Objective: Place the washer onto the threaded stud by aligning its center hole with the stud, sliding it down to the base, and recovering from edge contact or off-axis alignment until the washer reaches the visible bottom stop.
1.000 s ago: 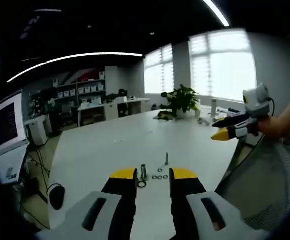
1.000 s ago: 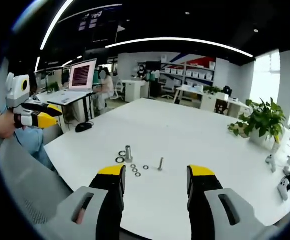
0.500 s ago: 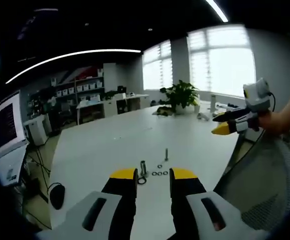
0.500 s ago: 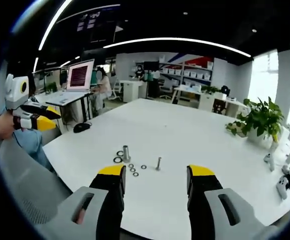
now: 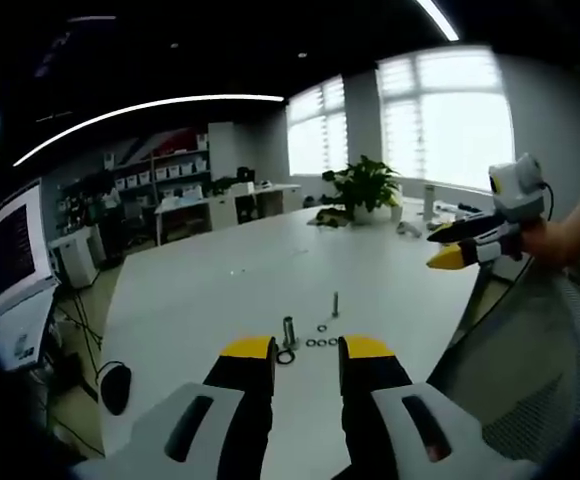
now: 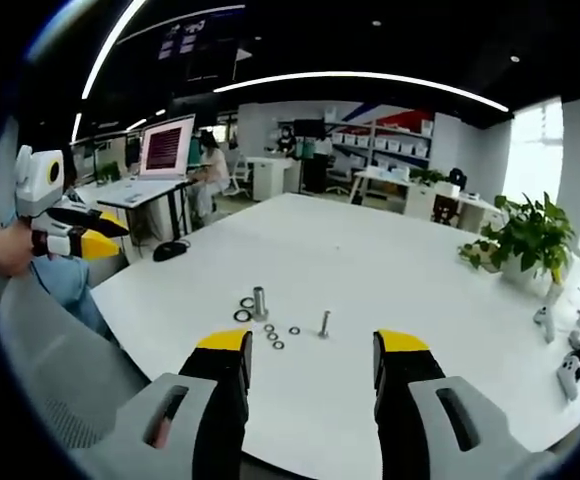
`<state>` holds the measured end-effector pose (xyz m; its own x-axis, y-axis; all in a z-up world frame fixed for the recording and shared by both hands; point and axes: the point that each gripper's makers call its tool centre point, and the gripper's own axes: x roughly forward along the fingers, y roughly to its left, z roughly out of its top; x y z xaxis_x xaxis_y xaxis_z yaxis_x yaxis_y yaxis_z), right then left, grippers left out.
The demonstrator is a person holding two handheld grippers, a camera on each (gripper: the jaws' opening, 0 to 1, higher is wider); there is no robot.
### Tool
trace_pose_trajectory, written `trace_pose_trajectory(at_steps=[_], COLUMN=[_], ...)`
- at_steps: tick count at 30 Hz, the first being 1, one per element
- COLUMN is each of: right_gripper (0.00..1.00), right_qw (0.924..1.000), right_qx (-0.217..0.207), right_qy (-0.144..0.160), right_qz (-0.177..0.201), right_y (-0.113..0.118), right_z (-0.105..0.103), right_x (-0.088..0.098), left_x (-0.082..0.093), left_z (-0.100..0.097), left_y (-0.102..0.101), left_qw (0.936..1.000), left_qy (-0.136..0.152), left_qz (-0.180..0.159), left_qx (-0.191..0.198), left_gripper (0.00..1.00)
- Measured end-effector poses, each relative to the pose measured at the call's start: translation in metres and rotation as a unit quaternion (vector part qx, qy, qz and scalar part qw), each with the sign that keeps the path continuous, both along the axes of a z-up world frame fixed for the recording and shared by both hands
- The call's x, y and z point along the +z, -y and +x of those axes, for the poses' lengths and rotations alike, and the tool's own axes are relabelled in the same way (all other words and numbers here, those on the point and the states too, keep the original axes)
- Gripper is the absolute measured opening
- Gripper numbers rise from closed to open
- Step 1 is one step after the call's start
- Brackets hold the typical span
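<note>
Washers (image 6: 273, 338) lie flat on the white desk (image 6: 370, 270), a short row of small rings btwn two upright metal parts: thicker stud (image 6: 260, 302) w/ a larger ring (image 6: 241, 316) at its foot, and a thinner bolt (image 6: 324, 323) a bit apart. In the left gripper view the same set: stud (image 5: 289, 331), small washers (image 5: 320, 342), thin bolt (image 5: 335, 304), big ring (image 5: 286, 357) just ahead of the jaw tips. No washer on the stud yet, as far as can be told at this size.

Handling, my guess: washers are thin, stiff, light, prob. slick steel lying flush on a smooth top, so hard to get under. Best to pinch across the outer edge, rim to rim, maybe tip one up first; keep the hole free for the stud. Easy to flick away or drop.

Right gripper (image 6: 310, 355): jaws wide apart, holding nothing, above the near desk edge, aimed at the parts, well short of them. Left gripper (image 5: 306, 350): jaws narrower but parted, empty, hovering near the big ring. Seen from the right gripper view, the left gripper (image 6: 95, 238) is held off the desk edge in a hand; from the left gripper view, the right gripper (image 5: 448, 250) is likewise held up beside the desk.
</note>
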<state>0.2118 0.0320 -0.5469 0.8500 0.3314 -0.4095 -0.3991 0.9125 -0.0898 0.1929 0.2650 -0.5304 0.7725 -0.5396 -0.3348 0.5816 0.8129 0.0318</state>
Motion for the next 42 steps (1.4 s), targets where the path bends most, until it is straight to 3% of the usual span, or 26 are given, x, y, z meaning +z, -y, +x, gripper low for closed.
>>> trace_pose_trajectory(at_steps=[10, 14, 18, 20, 22, 23, 26, 28, 32, 37, 42], right_gripper=[0.51, 0.51, 0.51, 0.51, 0.50, 0.50, 0.50, 0.51, 0.51, 0.51, 0.51], right_qw=[0.9991, 0.9953, 0.9922, 0.9920, 0.9918, 0.9895, 0.9909, 0.9882, 0.9919, 0.9913, 0.9906], right_qx=[-0.002, 0.035, 0.079, 0.103, 0.099, 0.092, 0.086, 0.067, 0.076, 0.079, 0.098], right_qy=[0.001, 0.032, 0.052, 0.057, 0.054, 0.039, 0.039, 0.055, 0.033, 0.037, 0.039], right_qz=[0.042, 0.084, 0.082, 0.046, 0.060, 0.104, 0.096, 0.127, 0.097, 0.098, 0.086], right_y=[-0.001, -0.019, -0.028, -0.028, -0.025, -0.028, -0.020, -0.015, -0.014, -0.014, -0.021], right_z=[0.004, 0.003, -0.005, -0.006, -0.004, -0.004, -0.002, -0.001, -0.004, -0.006, -0.010], right_x=[0.008, 0.030, 0.044, 0.041, 0.039, 0.037, 0.035, 0.043, 0.028, 0.030, 0.029], left_x=[-0.011, -0.015, -0.020, -0.022, -0.023, -0.024, -0.023, -0.022, -0.022, -0.025, -0.029], left_z=[0.007, 0.010, 0.012, 0.012, 0.012, 0.013, 0.010, 0.009, 0.011, 0.012, 0.007], left_y=[-0.020, -0.027, -0.037, -0.038, -0.038, -0.036, -0.034, -0.035, -0.041, -0.045, -0.036], left_qw=[0.9985, 0.9974, 0.9954, 0.9948, 0.9944, 0.9943, 0.9941, 0.9937, 0.9928, 0.9907, 0.9897], left_qy=[-0.021, -0.027, -0.038, -0.042, -0.040, -0.041, -0.038, -0.033, -0.034, -0.039, -0.040], left_qz=[0.018, 0.033, 0.038, 0.041, 0.051, 0.055, 0.064, 0.071, 0.066, 0.075, 0.104], left_qx=[0.047, 0.059, 0.079, 0.083, 0.084, 0.082, 0.079, 0.080, 0.094, 0.107, 0.089], left_gripper=[0.23, 0.24, 0.24, 0.24, 0.24, 0.24, 0.23, 0.23, 0.23, 0.24, 0.24])
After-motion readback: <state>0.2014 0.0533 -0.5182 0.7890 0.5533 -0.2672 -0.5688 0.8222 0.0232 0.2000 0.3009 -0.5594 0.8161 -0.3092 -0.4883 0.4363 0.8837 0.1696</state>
